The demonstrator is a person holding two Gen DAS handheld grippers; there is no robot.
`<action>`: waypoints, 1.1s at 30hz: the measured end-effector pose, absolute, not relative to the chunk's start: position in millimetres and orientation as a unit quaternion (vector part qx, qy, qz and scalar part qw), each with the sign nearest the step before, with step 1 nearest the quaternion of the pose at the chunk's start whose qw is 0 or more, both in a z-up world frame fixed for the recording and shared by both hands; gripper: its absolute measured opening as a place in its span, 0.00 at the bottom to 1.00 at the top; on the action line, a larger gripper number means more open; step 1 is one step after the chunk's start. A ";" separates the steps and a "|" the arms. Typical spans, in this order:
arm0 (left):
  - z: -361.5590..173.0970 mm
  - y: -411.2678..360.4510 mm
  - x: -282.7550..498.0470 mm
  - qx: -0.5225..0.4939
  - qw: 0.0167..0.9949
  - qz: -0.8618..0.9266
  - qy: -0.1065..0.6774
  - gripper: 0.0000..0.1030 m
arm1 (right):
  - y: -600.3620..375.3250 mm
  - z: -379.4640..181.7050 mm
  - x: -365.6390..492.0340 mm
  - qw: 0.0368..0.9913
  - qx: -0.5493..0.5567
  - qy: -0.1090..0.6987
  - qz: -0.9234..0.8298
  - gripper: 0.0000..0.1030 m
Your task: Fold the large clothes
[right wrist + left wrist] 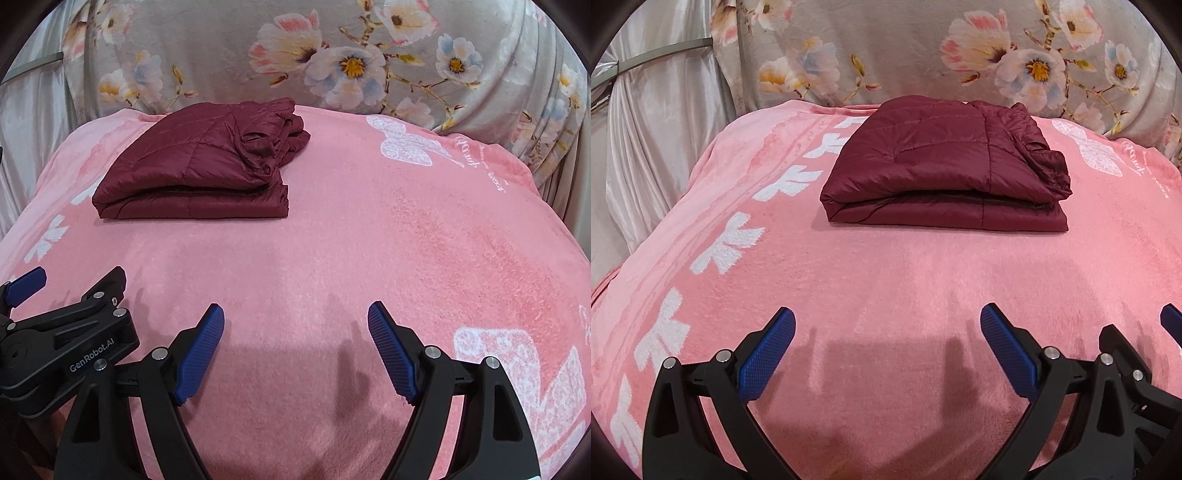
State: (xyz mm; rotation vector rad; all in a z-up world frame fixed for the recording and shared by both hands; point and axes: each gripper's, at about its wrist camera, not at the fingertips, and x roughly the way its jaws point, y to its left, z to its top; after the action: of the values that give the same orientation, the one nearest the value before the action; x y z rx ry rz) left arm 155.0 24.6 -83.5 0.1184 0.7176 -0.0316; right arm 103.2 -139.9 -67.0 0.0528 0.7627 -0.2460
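Observation:
A dark red quilted jacket (945, 162) lies folded in a compact stack on the pink blanket (886, 277) toward the far side; it also shows in the right wrist view (199, 166) at the far left. My left gripper (886, 321) is open and empty, low over the blanket, well short of the jacket. My right gripper (295, 317) is open and empty, also near the front, to the right of the left one. The right gripper's body shows at the right edge of the left wrist view (1123, 354). The left gripper's body shows in the right wrist view (66, 332).
The pink blanket has white bow patterns (727, 243) along the left and a white butterfly print (406, 144) at the far right. A grey floral cloth (923, 55) hangs behind. White satin drapes (657, 147) hang at the left.

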 end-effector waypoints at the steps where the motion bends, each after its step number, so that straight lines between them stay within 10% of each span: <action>1: -83.4 24.8 155.3 0.058 0.935 -0.016 0.351 0.95 | -139.5 -66.7 102.8 0.921 0.025 0.370 -0.121 0.75; 33: -81.6 26.4 153.8 0.059 0.937 -0.013 0.344 0.95 | -135.1 -61.3 99.2 0.926 0.009 0.356 -0.128 0.75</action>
State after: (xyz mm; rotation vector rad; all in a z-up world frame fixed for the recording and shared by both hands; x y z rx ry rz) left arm 153.8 26.4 -81.6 0.1198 0.7026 -0.0257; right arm 99.2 -135.1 -61.3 0.0184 0.7307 -0.2624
